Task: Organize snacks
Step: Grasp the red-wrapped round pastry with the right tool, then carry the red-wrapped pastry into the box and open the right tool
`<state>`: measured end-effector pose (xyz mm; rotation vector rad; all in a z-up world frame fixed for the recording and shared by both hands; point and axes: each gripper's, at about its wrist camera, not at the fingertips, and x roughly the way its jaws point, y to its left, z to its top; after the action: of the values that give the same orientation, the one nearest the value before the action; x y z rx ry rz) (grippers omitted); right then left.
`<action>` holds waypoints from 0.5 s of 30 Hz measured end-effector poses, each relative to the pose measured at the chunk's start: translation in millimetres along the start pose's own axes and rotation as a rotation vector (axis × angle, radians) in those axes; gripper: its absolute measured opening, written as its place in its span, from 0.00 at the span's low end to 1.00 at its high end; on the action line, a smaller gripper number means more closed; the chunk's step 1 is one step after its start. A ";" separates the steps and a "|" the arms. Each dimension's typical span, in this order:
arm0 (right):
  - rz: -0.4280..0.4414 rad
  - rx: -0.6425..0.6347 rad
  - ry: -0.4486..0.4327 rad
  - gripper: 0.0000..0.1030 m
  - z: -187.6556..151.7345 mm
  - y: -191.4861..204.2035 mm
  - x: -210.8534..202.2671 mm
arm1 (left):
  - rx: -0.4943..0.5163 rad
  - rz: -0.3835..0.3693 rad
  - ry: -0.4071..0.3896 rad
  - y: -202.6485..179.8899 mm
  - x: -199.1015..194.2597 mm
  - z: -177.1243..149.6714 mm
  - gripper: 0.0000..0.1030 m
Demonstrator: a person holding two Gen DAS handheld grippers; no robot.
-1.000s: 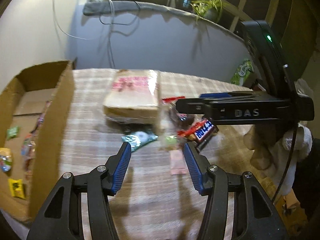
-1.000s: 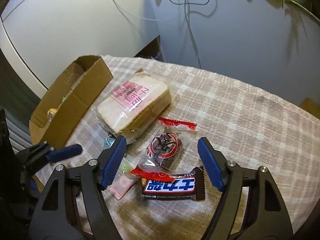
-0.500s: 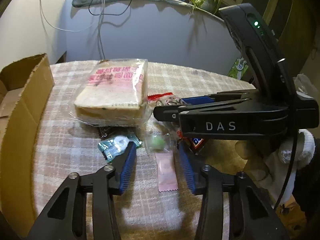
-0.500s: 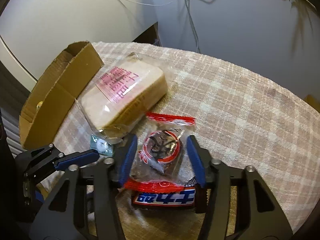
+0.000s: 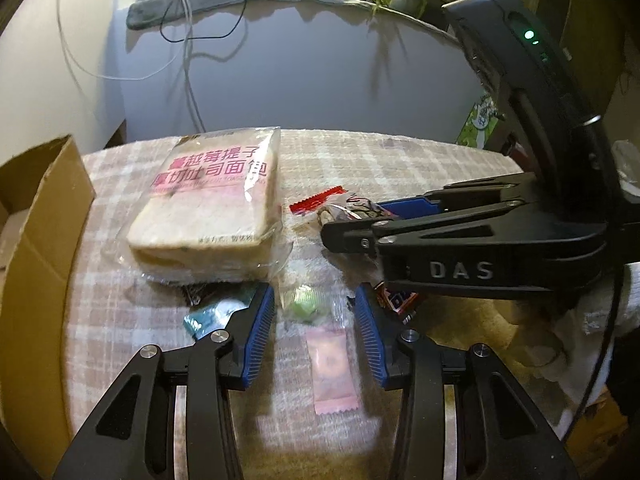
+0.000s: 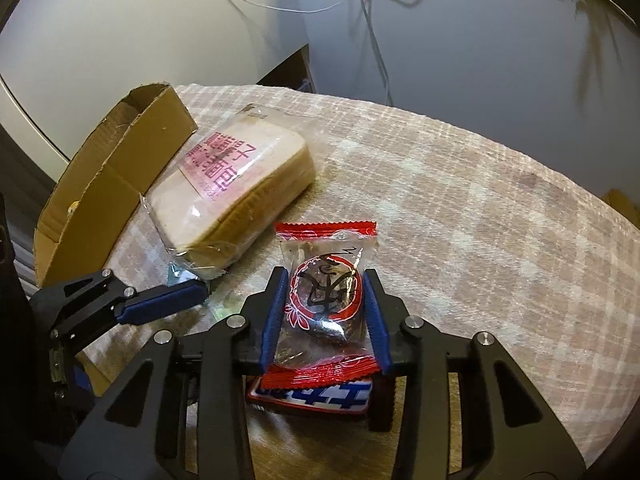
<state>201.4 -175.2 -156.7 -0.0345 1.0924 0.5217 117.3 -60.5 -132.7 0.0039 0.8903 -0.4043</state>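
Item: right tool (image 6: 323,312). State: clenched on a red-ended clear snack packet (image 6: 325,300), blue pads pressed against its two long sides. The packet's long axis runs straight ahead along the fingers; its near red seal overlaps a blue-and-white chocolate bar (image 6: 310,398) lying crosswise beneath on the counter (image 6: 480,220).

Item: left tool (image 5: 314,334). State: released, jaws apart, straddling a green candy in clear wrap (image 5: 305,306) and, just nearer, a pink sachet (image 5: 333,368) whose long axis points along the fingers. Neither is touched by the pads. A teal packet (image 5: 212,314) lies just outside the left pad.

Item: bagged sliced bread (image 6: 236,184). Location: flat on the counter, between the small snacks and the box.

Item: cardboard box (image 6: 116,172). Location: counter's left edge, open, touching or just beside the bread; contents hardly visible.

Judgement: the box lies forward-left of the right tool, past the bread and across the left tool's line; the left tool is nearer to it. Carrying the gripped packet there likely calls for lifting clear of both.
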 end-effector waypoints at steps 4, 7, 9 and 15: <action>0.000 0.008 -0.004 0.38 -1.5 -5.7 -3.5 | 0.026 0.000 0.018 -3.3 8.4 -0.3 0.28; 0.000 0.018 -0.011 0.38 -1.6 -7.6 -5.2 | 0.027 0.004 0.009 -4.2 7.4 -0.3 0.20; 0.000 0.025 -0.017 0.37 -1.6 -7.4 -6.2 | 0.022 -0.001 0.010 -2.9 6.7 -0.3 0.19; -0.004 0.030 -0.032 0.36 -4.3 -7.8 -11.7 | 0.041 0.005 0.002 -5.7 1.6 -3.5 0.16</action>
<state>197.0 -187.8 -150.6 -0.0021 1.0688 0.5004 113.6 -65.7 -135.2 0.0444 0.8839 -0.4183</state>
